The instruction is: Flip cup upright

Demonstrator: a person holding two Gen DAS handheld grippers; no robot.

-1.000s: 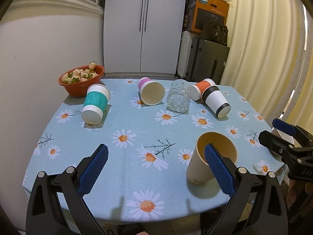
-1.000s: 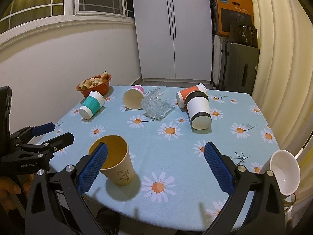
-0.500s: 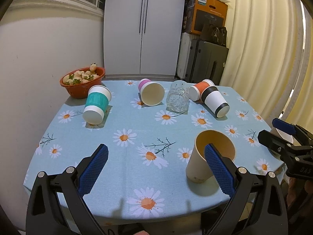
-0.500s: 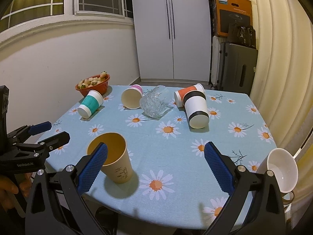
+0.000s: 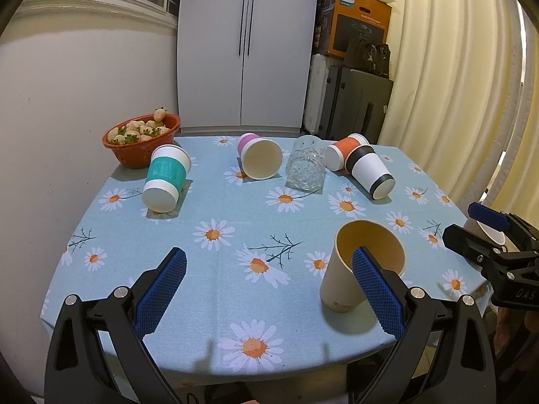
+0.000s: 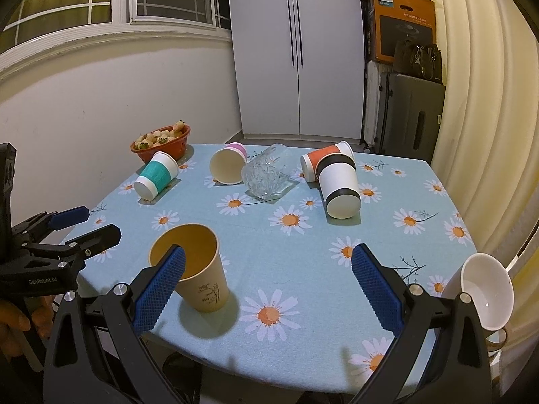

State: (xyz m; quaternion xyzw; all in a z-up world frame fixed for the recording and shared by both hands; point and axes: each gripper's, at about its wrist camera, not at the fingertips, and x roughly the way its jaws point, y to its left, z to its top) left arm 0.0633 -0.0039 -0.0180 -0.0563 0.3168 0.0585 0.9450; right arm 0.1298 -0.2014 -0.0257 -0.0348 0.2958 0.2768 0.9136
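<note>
A tan paper cup (image 5: 357, 266) stands upright near the front of the table, also in the right wrist view (image 6: 197, 269). Lying on their sides further back are a teal cup (image 5: 164, 176), a pink cup (image 5: 259, 160), a clear glass (image 5: 305, 167), an orange cup (image 5: 343, 150) and a black-banded white cup (image 5: 370, 175). The same cups show in the right wrist view: teal (image 6: 155, 175), pink (image 6: 228, 166), glass (image 6: 267, 176), black-banded (image 6: 338, 185). My left gripper (image 5: 267, 281) is open and empty before the table edge. My right gripper (image 6: 267, 281) is open and empty too.
A red bowl of strawberries (image 5: 141, 138) sits at the far left corner. A white mug (image 6: 483, 291) lies tipped at the right table edge. The blue daisy tablecloth (image 5: 235, 222) covers the table. A white cabinet, suitcase and curtain stand behind.
Both grippers have drawn back slightly from the table and stayed open. The cups have not moved.
</note>
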